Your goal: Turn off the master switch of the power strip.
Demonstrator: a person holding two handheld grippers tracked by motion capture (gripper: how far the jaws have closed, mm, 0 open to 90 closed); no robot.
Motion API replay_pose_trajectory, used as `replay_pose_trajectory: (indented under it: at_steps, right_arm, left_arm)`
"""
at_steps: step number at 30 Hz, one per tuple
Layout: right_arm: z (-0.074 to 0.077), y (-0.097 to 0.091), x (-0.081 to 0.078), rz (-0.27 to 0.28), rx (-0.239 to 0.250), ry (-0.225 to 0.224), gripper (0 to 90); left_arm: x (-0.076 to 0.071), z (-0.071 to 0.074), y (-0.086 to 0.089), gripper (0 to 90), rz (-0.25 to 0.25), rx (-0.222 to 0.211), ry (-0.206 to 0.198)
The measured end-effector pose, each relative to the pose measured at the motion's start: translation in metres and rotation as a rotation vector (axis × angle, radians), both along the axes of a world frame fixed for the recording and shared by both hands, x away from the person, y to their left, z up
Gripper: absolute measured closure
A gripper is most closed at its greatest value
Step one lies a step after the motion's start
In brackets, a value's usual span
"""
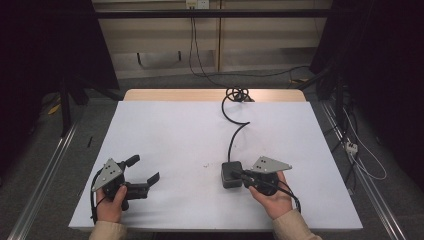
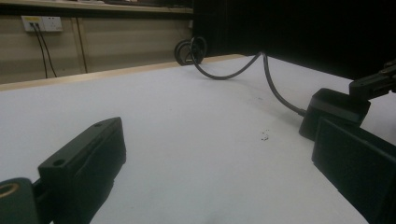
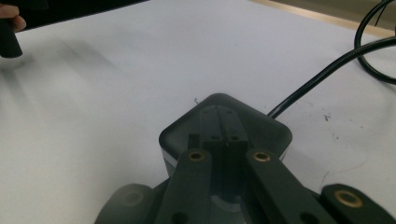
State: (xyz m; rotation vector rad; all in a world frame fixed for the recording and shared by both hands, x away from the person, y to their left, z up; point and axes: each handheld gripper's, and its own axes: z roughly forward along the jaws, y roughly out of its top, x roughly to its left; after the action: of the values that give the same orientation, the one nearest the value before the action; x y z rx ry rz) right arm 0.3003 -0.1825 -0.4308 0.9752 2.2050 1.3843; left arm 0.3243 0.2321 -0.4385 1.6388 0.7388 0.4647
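Observation:
A black box [image 1: 227, 180] with a black cable [image 1: 235, 131] lies right of centre on the white table top [image 1: 175, 130]. My right gripper [image 1: 238, 174] is shut, and its closed jaws lie across the top of the box [image 3: 266, 128] without holding anything. The cable [image 3: 322, 74] runs from the box to a coil [image 1: 237, 94] at the far edge. My left gripper [image 1: 142, 170] rests near the front left, open, with nothing between its jaws. In the left gripper view, that gripper [image 2: 219, 130] faces the box [image 2: 334, 109] and the cable [image 2: 273, 86].
Small dark specks [image 1: 206, 165] lie on the sheet left of the box. A wooden strip [image 1: 165, 95] borders the far side of the table. Metal rails [image 1: 50, 165] run along both sides on the floor. A wall socket [image 2: 41, 22] sits on the back wall.

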Motion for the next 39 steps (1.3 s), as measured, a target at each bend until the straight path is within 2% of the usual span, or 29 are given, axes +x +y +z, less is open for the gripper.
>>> replay_pose_trajectory:
  at_steps: [28,39]
  right_arm:
    - [0.0004,0.0007,-0.0014,-0.009,0.000,-0.003,90.0]
    - [-0.0017,-0.0015,-0.0010,-0.005,0.027,-0.002,90.0]
  left_arm:
    - [0.0007,0.0005,0.0020,2.8,0.001,-0.001,-0.001]
    - [0.0009,0.0003,0.0017,2.8,0.002,-0.001,-0.002]
